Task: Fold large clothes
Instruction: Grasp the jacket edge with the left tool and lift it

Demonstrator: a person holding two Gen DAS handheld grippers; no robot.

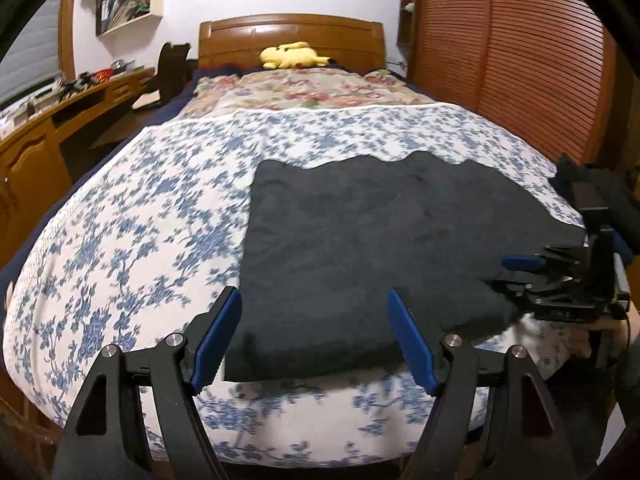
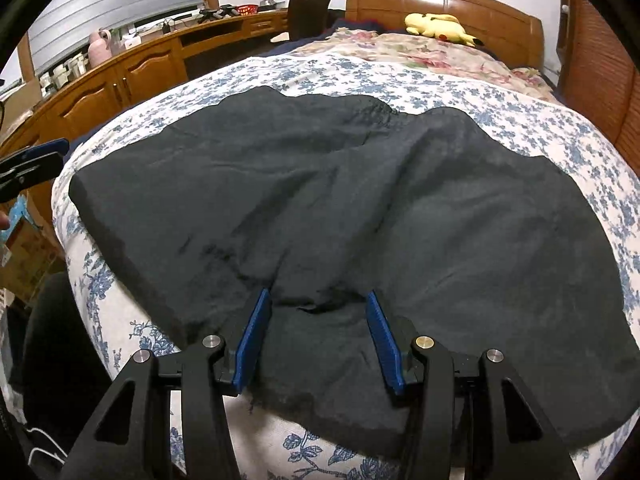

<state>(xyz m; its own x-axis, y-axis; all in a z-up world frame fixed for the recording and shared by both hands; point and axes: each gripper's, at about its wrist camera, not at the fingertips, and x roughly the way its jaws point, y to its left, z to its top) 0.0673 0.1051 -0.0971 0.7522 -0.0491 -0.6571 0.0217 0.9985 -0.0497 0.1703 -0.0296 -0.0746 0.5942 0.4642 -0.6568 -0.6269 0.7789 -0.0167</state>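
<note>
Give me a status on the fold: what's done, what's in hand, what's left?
Done: dark garment lies spread on the floral bedspread, apparently partly folded. In hand: nothing; left gripper and right gripper open at its near edge. Left: grasping and further folds.

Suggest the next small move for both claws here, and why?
Probably lower both claws onto the near hem and close. The black garment lies spread on the bed, unfolded. The left claw hangs open over its near left corner; the right claw hangs open over the near edge, holding nothing. Gripping the hem would let them carry it toward the headboard.
</note>
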